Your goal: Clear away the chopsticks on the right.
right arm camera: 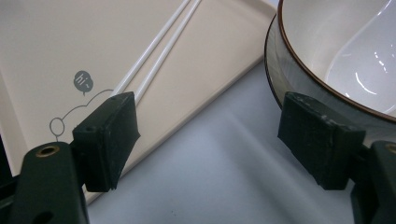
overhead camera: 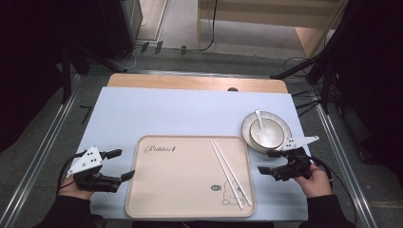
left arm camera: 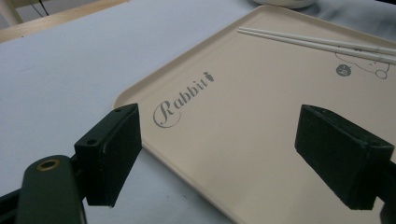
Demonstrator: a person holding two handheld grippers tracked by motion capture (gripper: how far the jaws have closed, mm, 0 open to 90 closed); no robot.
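Observation:
A beige tray (overhead camera: 180,190) printed "Rabbit" lies at the table's near middle, with a pair of white chopsticks (overhead camera: 230,173) slanting across its right side. Just off its far right corner stands a bowl (overhead camera: 273,124) with a dark rim and a white spoon (overhead camera: 259,119) in it. My left gripper (overhead camera: 121,164) rests open at the tray's left edge; between its jaws I see the tray (left arm camera: 261,107) and, farther off, the chopsticks (left arm camera: 317,42). My right gripper (overhead camera: 267,161) stands open between the tray's right edge (right arm camera: 219,51) and the bowl (right arm camera: 327,28), nothing held, near the chopsticks (right arm camera: 159,46).
A pale blue mat (overhead camera: 180,114) covers the wooden table (overhead camera: 199,81). Metal rails run along both sides of the table. Dark stands and cables sit on the floor beyond the far edge.

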